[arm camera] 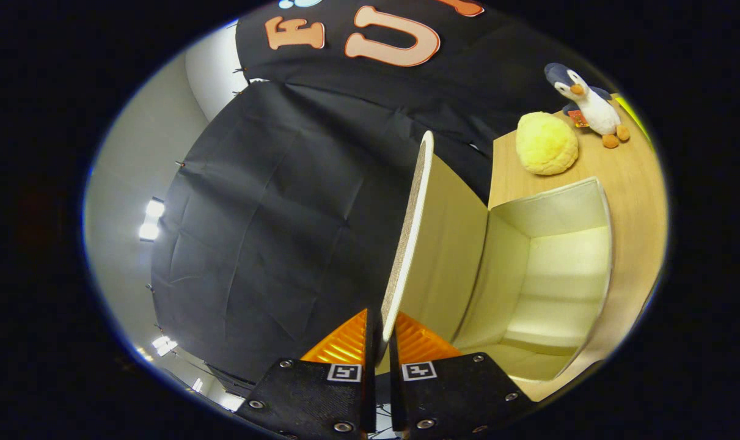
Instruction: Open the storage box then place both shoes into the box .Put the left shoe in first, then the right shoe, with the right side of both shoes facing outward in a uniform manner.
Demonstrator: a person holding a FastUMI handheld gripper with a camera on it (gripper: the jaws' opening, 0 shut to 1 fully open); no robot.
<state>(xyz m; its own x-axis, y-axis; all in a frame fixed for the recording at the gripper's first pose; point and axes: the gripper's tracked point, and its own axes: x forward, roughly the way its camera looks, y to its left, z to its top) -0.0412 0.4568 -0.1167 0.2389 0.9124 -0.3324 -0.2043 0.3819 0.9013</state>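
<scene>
Claw (379, 342) was clamped on the lid (409, 244) edge, lid swung up at 12 o'clock of the fingers | storage box (553, 269) sat open and empty at 2 o'clock on the worktop (632, 201) | opening looked nearly done, both shoes still to go in.

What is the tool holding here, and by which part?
The tool is shut on the storage box's lid, pinching its free edge between both fingers; the box stands open.

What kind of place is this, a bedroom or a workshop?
Probably a recording booth made to look homely. Black cloth forms the wall, two plush toys, a penguin and a yellow ball, sit on a wooden table, and the gripper has its jaws pinching the storage box lid.
</scene>
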